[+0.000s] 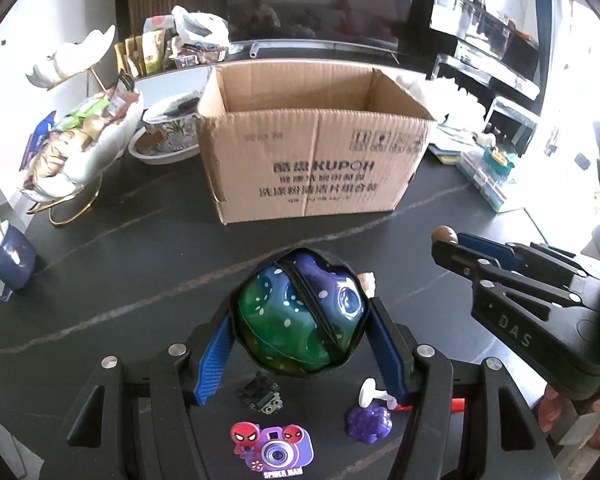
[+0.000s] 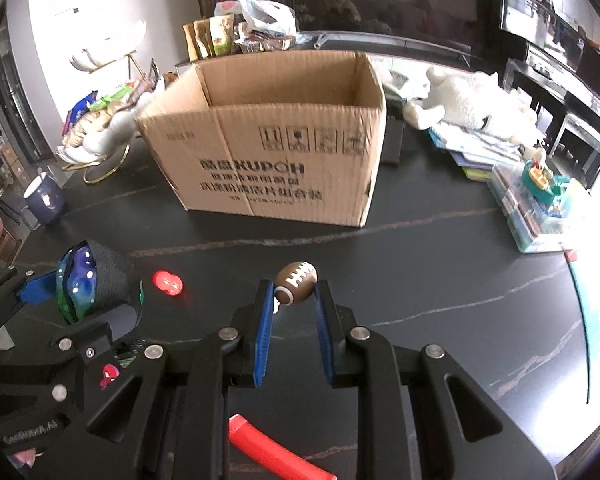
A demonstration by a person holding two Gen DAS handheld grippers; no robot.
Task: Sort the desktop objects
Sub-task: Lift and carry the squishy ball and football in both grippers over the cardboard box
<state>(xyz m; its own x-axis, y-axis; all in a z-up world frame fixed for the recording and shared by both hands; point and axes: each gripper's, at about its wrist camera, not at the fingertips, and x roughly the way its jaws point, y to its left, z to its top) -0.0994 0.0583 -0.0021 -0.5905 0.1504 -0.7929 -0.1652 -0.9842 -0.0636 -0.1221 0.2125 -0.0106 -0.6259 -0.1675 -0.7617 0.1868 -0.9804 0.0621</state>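
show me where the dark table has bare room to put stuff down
Free: the dark table between the open cardboard box and the grippers, running right toward the stacked clear plastic cases. Also bare between the box and the navy mug. Crowded: the near edge, with the purple grape toy, Spider-Man camera sticker and red tube.

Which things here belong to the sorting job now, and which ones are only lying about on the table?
Belong to the job:
- green-blue ball, held in the left gripper
- toy football, held in the right gripper
- cardboard box, open on top

Lying about:
- blue mug
- snack basket
- plush toy
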